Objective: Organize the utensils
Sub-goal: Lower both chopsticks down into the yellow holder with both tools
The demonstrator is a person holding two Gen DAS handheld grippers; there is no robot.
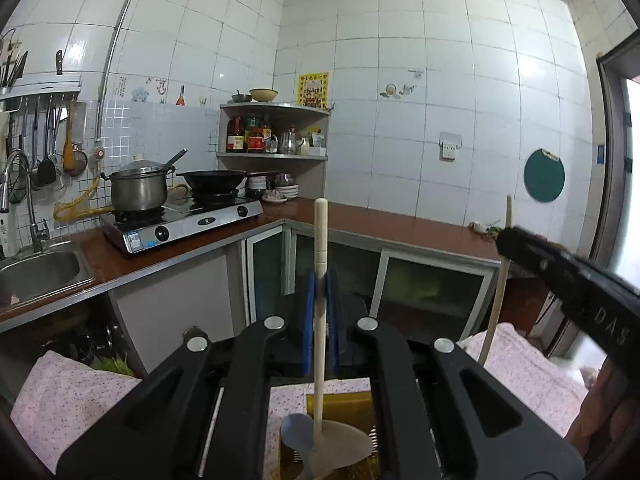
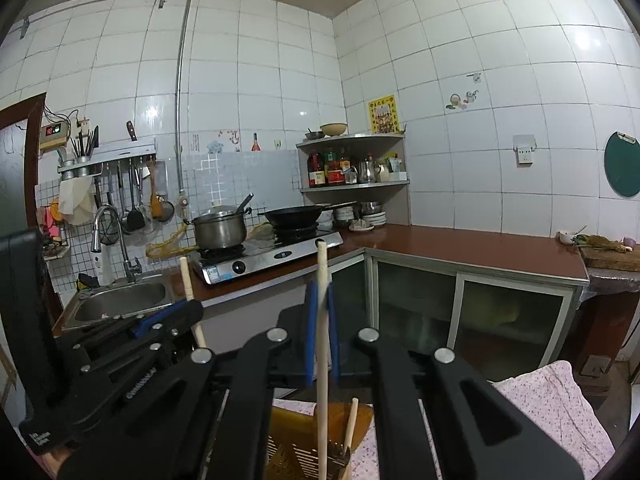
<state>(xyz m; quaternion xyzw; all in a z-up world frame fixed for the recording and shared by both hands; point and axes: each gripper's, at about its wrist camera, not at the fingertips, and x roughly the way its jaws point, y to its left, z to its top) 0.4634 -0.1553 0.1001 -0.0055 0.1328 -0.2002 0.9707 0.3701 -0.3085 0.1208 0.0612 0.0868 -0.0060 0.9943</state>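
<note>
My left gripper [image 1: 321, 284] is shut on the pale wooden handle of a spatula [image 1: 320, 320], held upright; its flat wooden blade [image 1: 340, 446] hangs low over an amber utensil basket [image 1: 340, 404], beside a grey spoon [image 1: 298, 432]. My right gripper [image 2: 321, 300] is shut on a second pale wooden handle [image 2: 322, 360], also upright above the amber basket [image 2: 296, 440], where another wooden handle [image 2: 351, 424] and a metal fork head [image 2: 338, 450] stand. The right gripper shows at the right of the left view [image 1: 560, 276]; the left one shows at the left of the right view [image 2: 168, 320].
A table with a pink floral cloth [image 1: 68, 400] lies below both grippers. Beyond it runs a brown L-shaped counter [image 2: 460, 246] with a sink [image 1: 36, 272], a gas stove [image 1: 180, 224] carrying a pot and a wok, and a corner shelf [image 1: 276, 132]. Utensils hang on a wall rack [image 2: 120, 184].
</note>
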